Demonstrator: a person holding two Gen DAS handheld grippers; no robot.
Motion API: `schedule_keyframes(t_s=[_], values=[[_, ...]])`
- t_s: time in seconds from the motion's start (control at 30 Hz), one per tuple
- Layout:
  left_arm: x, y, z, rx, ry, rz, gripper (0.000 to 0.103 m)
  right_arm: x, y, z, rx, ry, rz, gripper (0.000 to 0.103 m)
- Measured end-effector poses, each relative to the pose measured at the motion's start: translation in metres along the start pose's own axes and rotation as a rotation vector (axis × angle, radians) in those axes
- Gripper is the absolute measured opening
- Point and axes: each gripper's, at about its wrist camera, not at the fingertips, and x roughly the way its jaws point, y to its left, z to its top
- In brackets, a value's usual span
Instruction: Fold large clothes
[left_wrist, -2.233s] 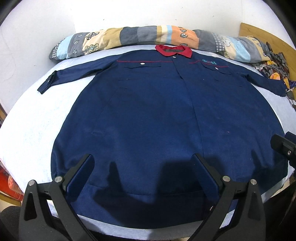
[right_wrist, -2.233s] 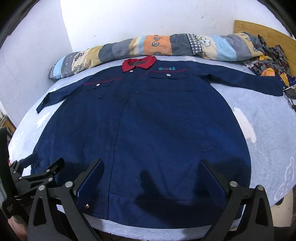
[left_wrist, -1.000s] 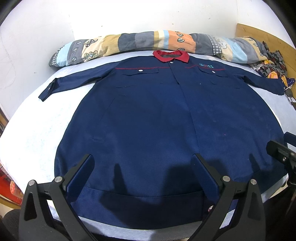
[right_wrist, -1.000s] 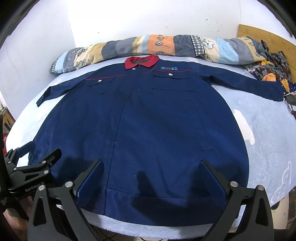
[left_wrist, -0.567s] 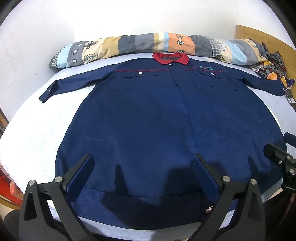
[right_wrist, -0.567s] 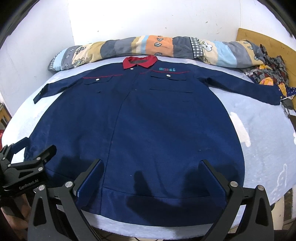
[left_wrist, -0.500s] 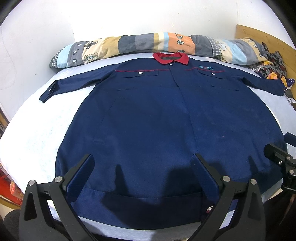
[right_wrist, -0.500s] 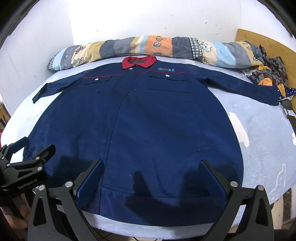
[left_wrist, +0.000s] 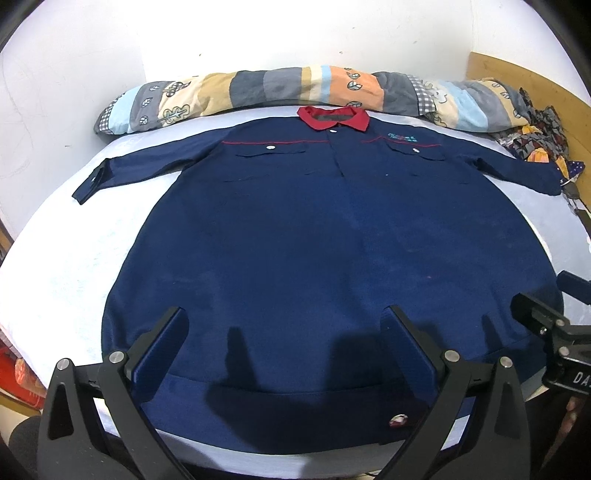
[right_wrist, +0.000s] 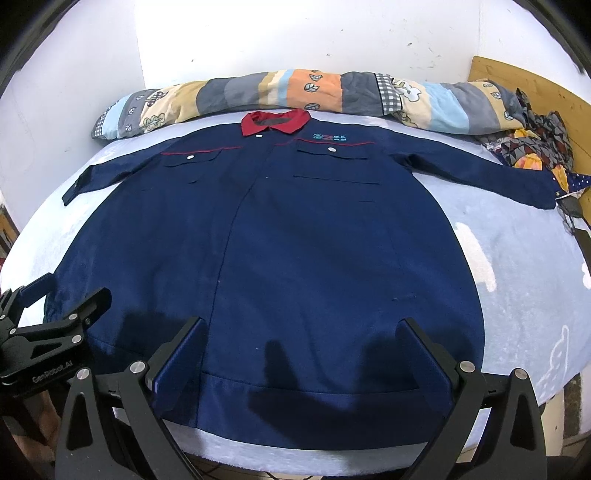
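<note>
Left wrist view: a navy work jacket (left_wrist: 325, 258) with a red collar (left_wrist: 333, 118) lies front up and spread flat across a bed (left_wrist: 66, 251), filling the middle of the frame, both sleeves stretched out toward the left and right edges — a layout that looks meant to give a clean start to folding. The left gripper (left_wrist: 286, 325) hangs over the hem at the bottom of the frame, its fingers (left_wrist: 159, 343) spread wide and holding nothing. A small round badge (left_wrist: 398, 421) sits on the hem at lower right. The right gripper (left_wrist: 554, 310) pokes in at the right edge, just above the jacket's corner; only part of it shows here, too little to read on its own.

Right wrist view: the same jacket (right_wrist: 295, 258) sits left of centre, leaving a broad stretch of pale bedsheet (right_wrist: 524, 266) with faint printed figures in the right of the frame — ground the other camera barely catches. The right gripper (right_wrist: 303, 332) is likewise poised over the hem, fingers (right_wrist: 424, 347) wide and empty. At lower left, the left gripper (right_wrist: 61, 299) appears from the side, open above the hem corner. A patchwork bolster (right_wrist: 295, 92) runs along the wall at top, with crumpled patterned cloth (right_wrist: 532, 144) at upper right. No fold has been made; judging by the poses, both hem corners are the likely first grab.
</note>
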Motion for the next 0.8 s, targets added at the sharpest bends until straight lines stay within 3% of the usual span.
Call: schedule_keyframes(t_s=[0.2, 0.4, 0.5, 0.57, 0.7, 0.8], values=[[-0.009, -0.005, 0.022, 0.000, -0.038, -0.005, 0.103, -0.006, -0.031, 0.006, 0.115, 0.001, 0.050, 0.102], [-0.009, -0.018, 0.087, 0.113, -0.201, 0.042, 0.103, -0.008, -0.104, 0.009, 0.386, -0.016, 0.117, 0.103], [0.006, -0.024, 0.114, 0.170, -0.255, 0.090, 0.103, -0.013, -0.141, 0.011, 0.482, -0.043, 0.070, 0.103], [0.019, -0.026, 0.130, 0.163, -0.237, 0.096, 0.103, -0.015, -0.160, 0.015, 0.521, -0.054, 0.063, 0.103], [0.032, -0.026, 0.142, 0.113, -0.187, 0.022, 0.103, -0.012, -0.212, 0.030, 0.616, -0.075, 0.019, 0.103], [0.041, -0.035, 0.146, 0.141, -0.189, 0.015, 0.103, -0.009, -0.244, 0.037, 0.677, -0.106, -0.014, 0.103]])
